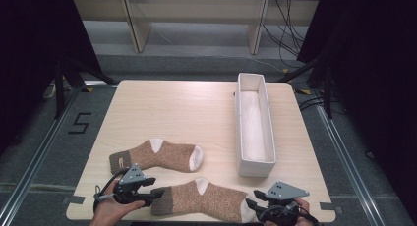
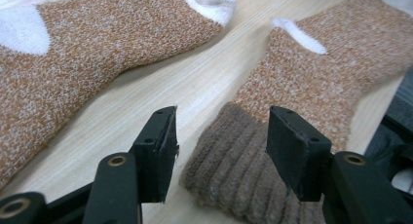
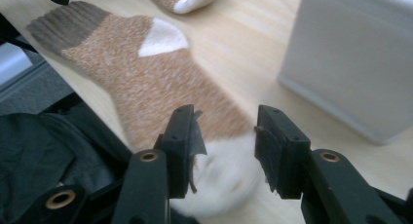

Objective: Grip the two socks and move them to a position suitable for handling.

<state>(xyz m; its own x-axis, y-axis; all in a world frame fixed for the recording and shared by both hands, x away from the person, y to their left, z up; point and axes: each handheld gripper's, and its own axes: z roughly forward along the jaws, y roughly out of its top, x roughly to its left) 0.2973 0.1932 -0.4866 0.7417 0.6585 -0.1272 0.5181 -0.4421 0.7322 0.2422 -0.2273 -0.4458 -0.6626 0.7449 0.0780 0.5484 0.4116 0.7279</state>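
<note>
Socks lie on the desk (image 1: pixel 196 113): the near sock (image 1: pixel 204 199) stretches along the front edge, its brown cuff between the left gripper (image 1: pixel 150 192)'s parted fingers, its white toe between the right gripper (image 1: pixel 252 204)'s, neither pressing. Beyond lies the second sock (image 1: pixel 157 155), then the white box (image 1: pixel 253 125) right.

Right gripper (image 3: pixel 225 153) rising from bottom of frame, jaws parted with a clear gap — white toe (image 3: pixel 225 177) of the near sock (image 3: pixel 146 87) lying between them, blurred, pads not pressing it. Sock running from lower centre to upper left: brown foot, white heel patch, dark ribbed cuff at far end. Second sock's white toe (image 3: pixel 192 0) at top centre. White box (image 3: pixel 355 58) at upper right — standing on pale wooden table (image 3: pixel 253 53).
</note>
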